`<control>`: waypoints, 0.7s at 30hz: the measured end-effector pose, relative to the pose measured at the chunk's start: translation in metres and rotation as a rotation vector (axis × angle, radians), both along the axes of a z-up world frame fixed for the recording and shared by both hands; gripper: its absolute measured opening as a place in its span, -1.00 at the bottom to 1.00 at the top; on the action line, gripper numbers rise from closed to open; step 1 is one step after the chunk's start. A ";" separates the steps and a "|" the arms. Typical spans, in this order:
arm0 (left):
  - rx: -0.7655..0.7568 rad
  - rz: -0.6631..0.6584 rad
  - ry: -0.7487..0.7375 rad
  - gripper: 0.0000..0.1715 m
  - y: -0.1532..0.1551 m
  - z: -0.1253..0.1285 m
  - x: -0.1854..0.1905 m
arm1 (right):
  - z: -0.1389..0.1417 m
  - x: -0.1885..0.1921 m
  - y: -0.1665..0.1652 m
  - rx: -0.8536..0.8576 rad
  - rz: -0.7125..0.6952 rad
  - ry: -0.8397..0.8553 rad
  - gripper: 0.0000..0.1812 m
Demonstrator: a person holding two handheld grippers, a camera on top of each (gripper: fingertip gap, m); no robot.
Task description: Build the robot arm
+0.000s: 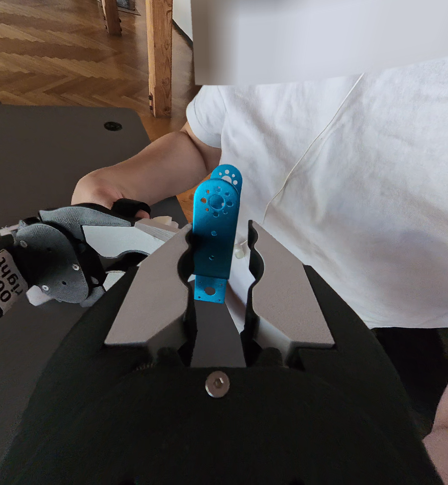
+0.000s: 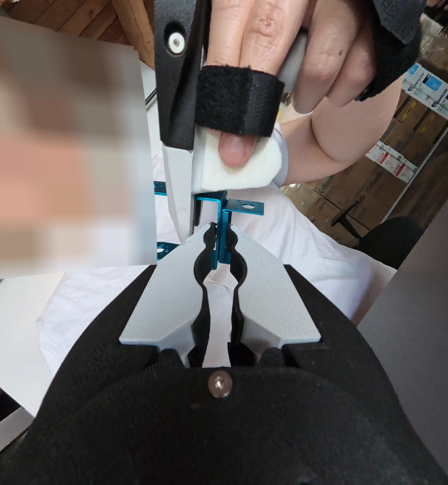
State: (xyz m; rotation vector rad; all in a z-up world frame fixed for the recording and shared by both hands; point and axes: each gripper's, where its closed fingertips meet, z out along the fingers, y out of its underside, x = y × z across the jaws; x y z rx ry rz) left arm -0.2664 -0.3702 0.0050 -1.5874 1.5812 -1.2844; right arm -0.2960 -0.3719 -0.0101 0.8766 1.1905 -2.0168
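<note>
A blue metal U-shaped bracket [image 1: 212, 236] with perforated round-ended arms is held in the air in front of a person's white shirt. My right gripper [image 2: 222, 227] is shut on one flat plate of the bracket [image 2: 224, 241] at its fingertips. Its grey and black body [image 1: 60, 252] comes in from the left in the left wrist view. My left gripper [image 1: 220, 225] is open around the bracket. The bracket rests against its left finger [image 1: 165, 275], with a gap to its right finger [image 1: 278, 283]. The left gripper's black body [image 2: 175, 91] and the hand holding it hang above the bracket in the right wrist view.
A dark table [image 1: 47, 157] lies at the left, over herringbone wood flooring [image 1: 47, 52] with wooden legs [image 1: 159, 57] behind. The person's white shirt [image 1: 348, 183] fills the background. Stacked cardboard boxes [image 2: 375, 189] and a black chair [image 2: 388, 241] stand at the right. The tips of both grippers are at nearly the same place.
</note>
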 end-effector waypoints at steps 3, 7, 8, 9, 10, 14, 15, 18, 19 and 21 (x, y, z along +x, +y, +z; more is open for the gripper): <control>-0.015 -0.017 0.006 -0.72 0.000 -0.003 0.000 | -0.001 0.002 -0.004 -0.002 0.025 0.001 -0.94; -0.021 -0.007 -0.013 -0.73 0.003 -0.002 -0.001 | -0.001 0.002 -0.001 -0.027 0.030 -0.013 -0.94; -0.026 0.002 -0.019 -0.73 0.004 -0.003 -0.001 | -0.002 0.002 0.000 -0.030 0.027 -0.016 -0.94; -0.037 0.010 -0.028 -0.69 0.006 -0.002 -0.001 | -0.001 0.001 0.002 -0.038 0.023 -0.019 -0.94; -0.051 0.014 -0.040 -0.59 0.006 0.000 -0.001 | -0.001 0.001 0.004 -0.047 0.021 -0.019 -0.94; -0.040 0.019 -0.056 -0.57 0.007 0.001 -0.003 | 0.000 0.002 0.005 -0.064 0.027 -0.019 -0.94; -0.035 0.019 -0.058 -0.56 0.007 0.001 -0.004 | 0.001 0.002 0.005 -0.075 0.033 -0.020 -0.94; -0.012 0.041 -0.054 -0.47 0.011 0.001 -0.005 | 0.000 0.003 0.004 -0.085 0.051 -0.029 -0.94; 0.003 0.065 -0.050 -0.40 0.015 0.001 -0.006 | 0.000 0.004 0.003 -0.079 0.056 -0.026 -0.94; 0.018 0.088 -0.051 -0.39 0.019 0.001 -0.007 | 0.003 0.006 0.002 -0.089 0.065 -0.016 -0.94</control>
